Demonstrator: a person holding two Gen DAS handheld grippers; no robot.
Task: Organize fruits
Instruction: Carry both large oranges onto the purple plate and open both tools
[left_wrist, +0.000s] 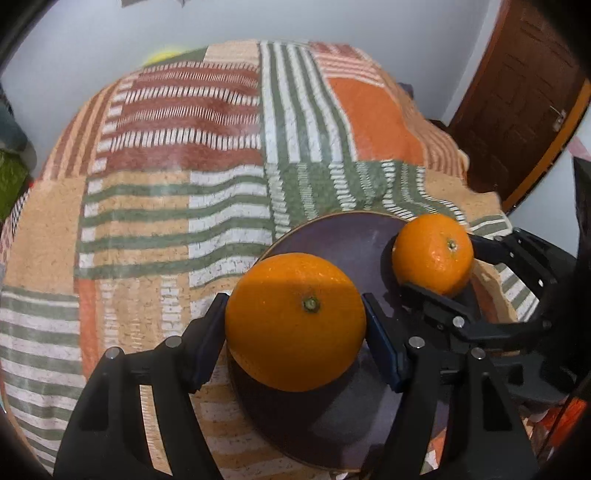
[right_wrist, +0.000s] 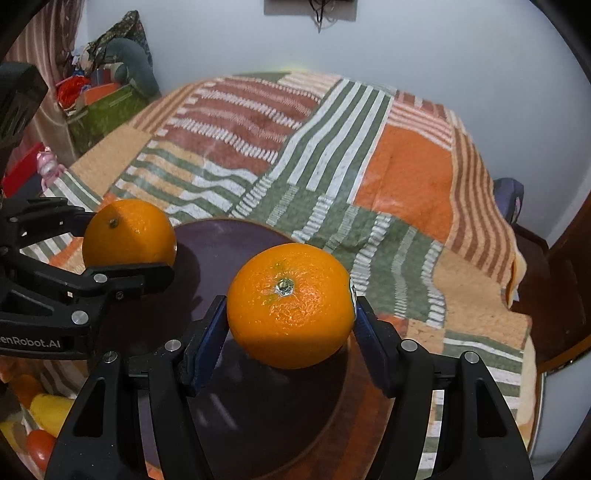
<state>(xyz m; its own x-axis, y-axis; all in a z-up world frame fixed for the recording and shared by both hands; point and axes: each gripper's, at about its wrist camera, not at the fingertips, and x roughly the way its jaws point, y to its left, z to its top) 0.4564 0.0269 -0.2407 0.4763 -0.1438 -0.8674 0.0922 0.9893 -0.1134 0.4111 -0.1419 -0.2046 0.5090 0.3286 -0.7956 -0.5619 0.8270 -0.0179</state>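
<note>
Left wrist: left gripper (left_wrist: 295, 325) clamps firm, slick orange (left_wrist: 295, 321) at three and nine o'clock; right gripper (right_wrist: 290, 314) likewise holds its orange (right_wrist: 290, 304).

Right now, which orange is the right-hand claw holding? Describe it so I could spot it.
Find the dark round plate on the striped blanket. Two oranges hang over it, each in a black claw. Yours is the orange with a sticker at its edge.

Pale wall (right_wrist: 443, 55), brown wooden door (left_wrist: 517, 92), bed under striped patchwork blanket (left_wrist: 184, 184) — cluttered corner (right_wrist: 103, 92)
</note>
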